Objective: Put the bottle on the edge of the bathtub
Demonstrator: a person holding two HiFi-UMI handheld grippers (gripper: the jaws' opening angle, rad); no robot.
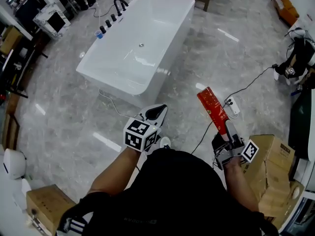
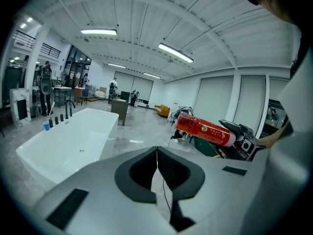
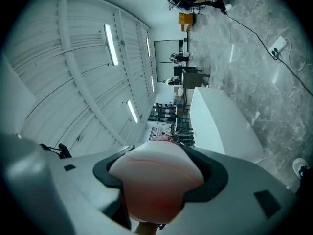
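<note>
A red bottle (image 1: pixel 212 107) with a white cap end sticks up and away from my right gripper (image 1: pixel 227 140), which is shut on its lower end. In the right gripper view the bottle (image 3: pixel 155 182) fills the space between the jaws. From the left gripper view the same bottle (image 2: pixel 205 129) shows at the right, lying nearly level in the air. My left gripper (image 1: pixel 156 113) is shut with nothing in it, its jaws meeting (image 2: pixel 157 156). The white bathtub (image 1: pixel 132 76) stands ahead on the grey marble floor, well beyond both grippers.
Black taps (image 1: pixel 119 5) and a blue cup (image 1: pixel 98 34) sit on the tub's far-left rim. A white power strip (image 1: pixel 233 105) with a black cable lies on the floor to the right. Cardboard boxes (image 1: pixel 269 166) stand at the right, and another box (image 1: pixel 45 203) at lower left.
</note>
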